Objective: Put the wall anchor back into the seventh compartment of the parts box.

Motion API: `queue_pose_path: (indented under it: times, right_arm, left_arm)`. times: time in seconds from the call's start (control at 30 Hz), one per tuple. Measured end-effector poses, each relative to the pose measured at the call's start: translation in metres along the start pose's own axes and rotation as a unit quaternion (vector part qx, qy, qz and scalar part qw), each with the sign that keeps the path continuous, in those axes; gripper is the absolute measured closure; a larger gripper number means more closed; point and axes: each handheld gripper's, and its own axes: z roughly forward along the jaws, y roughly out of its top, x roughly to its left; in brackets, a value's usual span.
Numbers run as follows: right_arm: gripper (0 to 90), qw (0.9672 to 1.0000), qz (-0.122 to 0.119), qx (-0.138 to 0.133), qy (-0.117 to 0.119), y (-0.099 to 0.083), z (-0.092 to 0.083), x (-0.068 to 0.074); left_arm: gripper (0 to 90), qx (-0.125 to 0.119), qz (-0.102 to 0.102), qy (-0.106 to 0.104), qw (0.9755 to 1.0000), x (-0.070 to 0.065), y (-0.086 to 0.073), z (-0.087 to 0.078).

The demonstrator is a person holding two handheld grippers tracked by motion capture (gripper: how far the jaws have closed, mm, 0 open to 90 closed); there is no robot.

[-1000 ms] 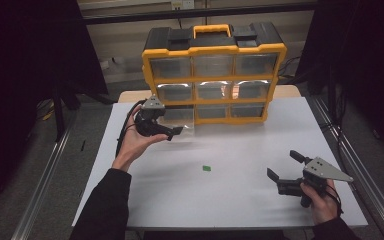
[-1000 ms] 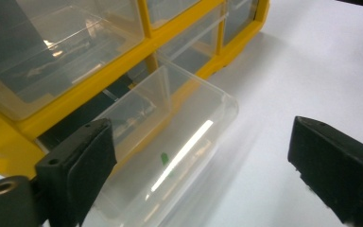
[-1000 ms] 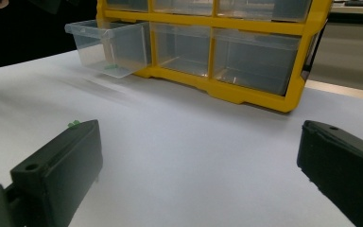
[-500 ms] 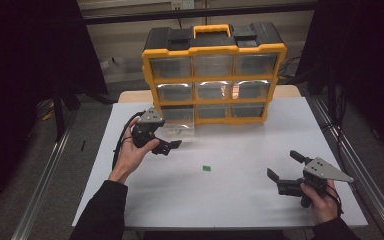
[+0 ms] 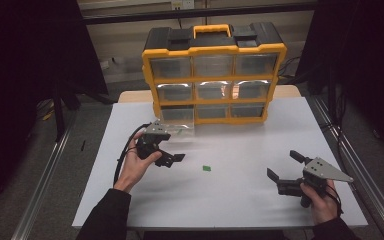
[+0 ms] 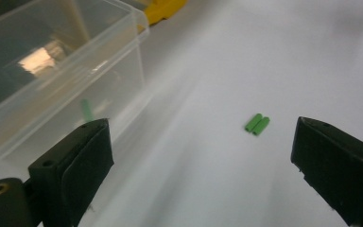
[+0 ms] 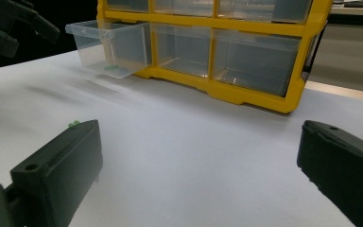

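L hand-held gripper (image 5: 172,160) agape; R hand-held gripper (image 5: 284,165) agape.

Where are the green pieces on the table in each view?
High view: green pieces lie mid-table, right of the left claw.
Left gripper view: right of centre, between the jaws.
Right gripper view: a green speck at the left jaw's top edge.
Shared landmark: the open drawer.

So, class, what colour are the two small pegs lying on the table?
Green. The pegs show best in the left gripper view, side by side on the white table.
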Motion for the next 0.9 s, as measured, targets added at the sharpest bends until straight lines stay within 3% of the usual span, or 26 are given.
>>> queue_pose_path:
  times: [0.2, 0.23, 0.33, 0.37, 0.4, 0.47, 0.5, 0.9]
  right_arm:
    - [0.8, 1.0, 0.0, -0.001, 0.0, 0.0, 0.0, 0.0]
    - [0.8, 1.0, 0.0, -0.001, 0.0, 0.0, 0.0, 0.0]
    - [0.8, 1.0, -0.001, 0.0, 0.002, 0.0, 0.0, 0.0]
    - [0.8, 1.0, 0.0, -0.001, 0.001, 0.0, 0.0, 0.0]
    - [0.7, 1.0, 0.0, 0.0, 0.001, 0.0, 0.0, 0.0]
    - [0.8, 1.0, 0.0, 0.001, 0.002, 0.0, 0.0, 0.0]
    - [0.8, 1.0, 0.0, 0.001, 0.002, 0.0, 0.0, 0.0]
    - [0.8, 1.0, 0.0, 0.001, 0.002, 0.0, 0.0, 0.0]
  left_arm:
    - [5.9, 0.011, 0.011, -0.028, 0.9995, -0.007, 0.0, 0.016]
    - [6.2, 0.025, 0.019, -0.025, 0.9992, -0.008, 0.001, 0.017]
    - [5.7, 0.022, 0.028, -0.033, 0.9988, -0.012, 0.0, 0.024]
    - [5.8, 0.037, 0.037, -0.033, 0.9981, -0.012, 0.001, 0.024]
    - [5.7, 0.027, 0.036, -0.037, 0.9983, -0.014, 0.0, 0.027]
    - [5.4, 0.038, 0.048, -0.041, 0.9973, -0.016, -0.001, 0.03]
    - [5.2, 0.048, 0.058, -0.055, 0.9956, -0.015, -0.001, 0.031]
    - [6.6, 0.072, 0.067, -0.071, 0.9927, -0.026, 0.003, 0.052]
